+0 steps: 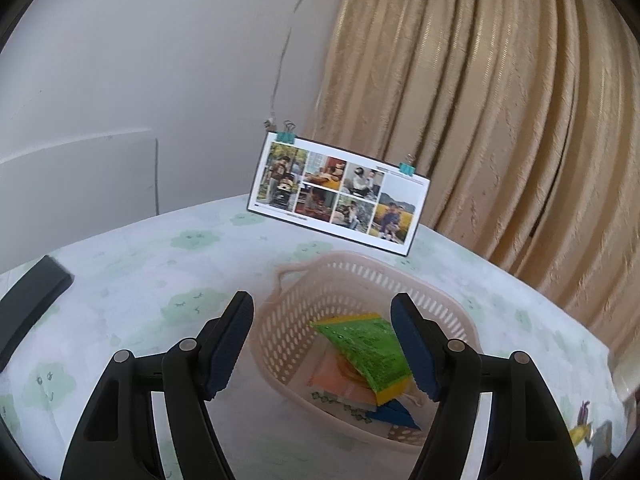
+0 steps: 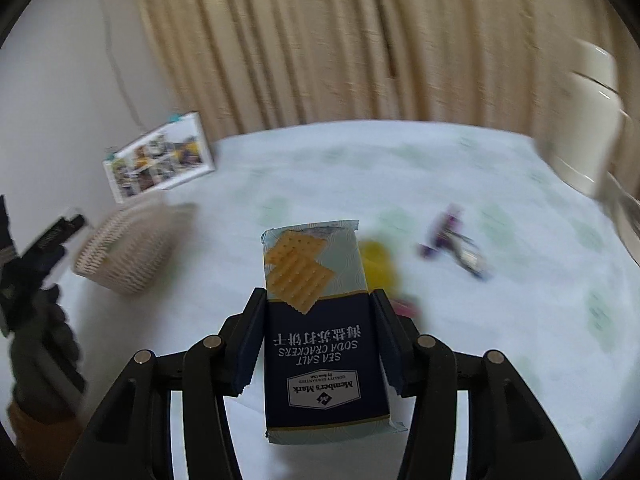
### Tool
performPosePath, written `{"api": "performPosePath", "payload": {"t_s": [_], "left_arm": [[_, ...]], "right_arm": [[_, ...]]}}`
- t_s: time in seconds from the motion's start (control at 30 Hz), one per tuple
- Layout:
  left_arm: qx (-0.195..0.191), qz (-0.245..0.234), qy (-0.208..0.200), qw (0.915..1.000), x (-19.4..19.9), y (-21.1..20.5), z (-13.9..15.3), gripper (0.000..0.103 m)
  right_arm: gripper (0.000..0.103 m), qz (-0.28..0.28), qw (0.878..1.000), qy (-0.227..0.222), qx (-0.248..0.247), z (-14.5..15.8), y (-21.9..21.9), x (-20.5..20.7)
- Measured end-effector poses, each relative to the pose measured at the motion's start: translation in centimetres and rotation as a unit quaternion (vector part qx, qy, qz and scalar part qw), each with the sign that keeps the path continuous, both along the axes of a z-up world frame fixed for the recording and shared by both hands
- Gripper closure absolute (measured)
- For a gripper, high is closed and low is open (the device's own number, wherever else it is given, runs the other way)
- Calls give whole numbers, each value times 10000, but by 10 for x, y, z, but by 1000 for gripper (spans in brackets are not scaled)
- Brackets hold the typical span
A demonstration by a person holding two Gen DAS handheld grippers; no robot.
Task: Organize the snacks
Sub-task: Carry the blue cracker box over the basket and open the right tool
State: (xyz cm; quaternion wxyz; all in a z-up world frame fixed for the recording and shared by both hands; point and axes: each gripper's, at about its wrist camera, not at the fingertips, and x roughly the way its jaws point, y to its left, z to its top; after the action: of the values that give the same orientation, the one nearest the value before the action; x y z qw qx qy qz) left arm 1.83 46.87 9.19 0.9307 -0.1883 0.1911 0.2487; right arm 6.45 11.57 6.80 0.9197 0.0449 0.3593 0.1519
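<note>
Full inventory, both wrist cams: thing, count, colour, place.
basket: 1, pale pink, slotted plastic, on the table below the left gripper
green snack packet: 1, green and yellow, in the basket on top of other packets
other packets: several, orange, white, blue, basket bottom; count unclear
soda cracker pack: 1, navy and pale blue, in the right gripper
loose snacks: a few, yellow, purple, pink, on the table, blurred
photo card: 1, white, upright at the table's far edge, two teal clips
tablecloth: 1, white with green clouds
curtain: 1, tan, behind
left gripper: open, over the basket
right gripper: shut on the cracker pack
</note>
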Motion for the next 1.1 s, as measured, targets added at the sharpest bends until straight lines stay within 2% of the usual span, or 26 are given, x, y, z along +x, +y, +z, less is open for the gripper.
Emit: {"api": "performPosePath", "payload": {"t_s": [0.27, 0.57, 0.93, 1.1], "left_arm": [[-69, 130, -85, 9999, -6, 5, 2, 31], [-263, 316, -121, 9991, -10, 13, 1, 31], [-543, 492, -131, 9972, -15, 26, -2, 31], [-652, 568, -202, 9960, -19, 31, -3, 31]], "right_arm": [[55, 940, 9946, -117, 414, 26, 99, 28], [55, 1531, 9865, -174, 551, 34, 182, 52], [54, 1731, 9832, -14, 583, 23, 222, 69], [47, 1744, 9812, 98, 819, 19, 225, 77]]}}
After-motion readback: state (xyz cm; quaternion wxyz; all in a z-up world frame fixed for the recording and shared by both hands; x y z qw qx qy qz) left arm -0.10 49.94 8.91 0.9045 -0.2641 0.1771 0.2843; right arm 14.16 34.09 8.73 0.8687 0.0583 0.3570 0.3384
